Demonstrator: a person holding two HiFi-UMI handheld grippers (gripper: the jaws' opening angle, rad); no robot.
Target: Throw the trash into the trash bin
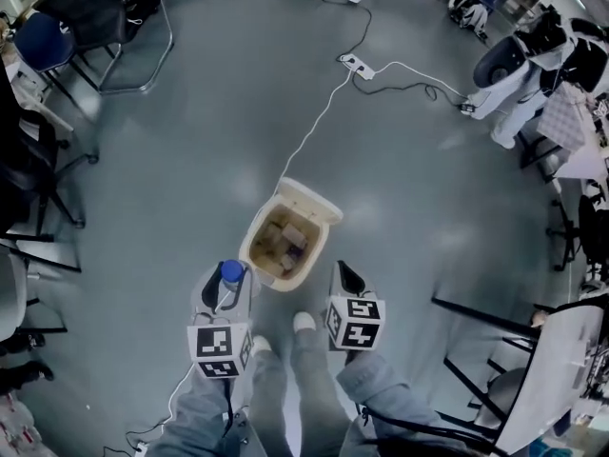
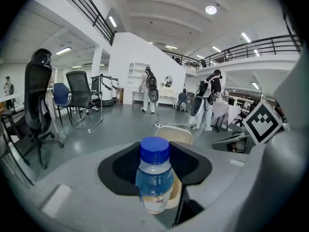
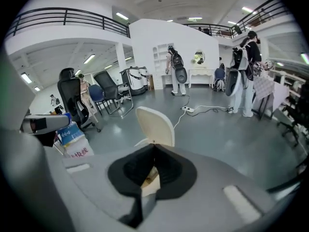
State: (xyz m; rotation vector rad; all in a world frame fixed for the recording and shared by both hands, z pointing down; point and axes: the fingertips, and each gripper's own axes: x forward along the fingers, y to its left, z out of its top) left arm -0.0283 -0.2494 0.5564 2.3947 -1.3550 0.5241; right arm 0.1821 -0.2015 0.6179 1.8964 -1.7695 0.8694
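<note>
Grey sleeves [image 1: 381, 381] and trouser legs are seen at the near edge of the head view, with two white shoe tips [image 1: 304, 322] set on the grey floor [image 1: 219, 141] between the two grippers. On the near left, the left gripper [image 1: 225, 295] is held out over the floor, and its jaws are clamped on a clear plastic bottle [image 2: 154, 178] with a blue cap [image 1: 231, 271] and a blue label; the bottle is carried upright between the black pads, with the cap turned away from the person. From above, the bottle is placed just beside the near-left rim of the trash bin [image 1: 251, 246], outside it. The bin, cream in colour, is stood on the floor just beyond the shoes, between the two grippers; its lid [image 1: 310, 201] is raised on the far side, and brownish trash is seen lying inside. On the near right, the right gripper [image 1: 346, 276] is held beside the bin's near-right rim, and in the right gripper view its jaws are seen pressed together with nothing gripped between them, the cream lid being framed just beyond their tips. A marker cube is carried on each gripper, near the sleeves. Farther off, a white cable [image 1: 314, 133] is run across the floor from the bin's far side to a power strip [image 1: 356, 64]. A blue chair [image 1: 43, 38] and a black chair [image 1: 90, 8] are placed at the far left, and standing people [image 1: 519, 74] are seen at the far right.
</note>
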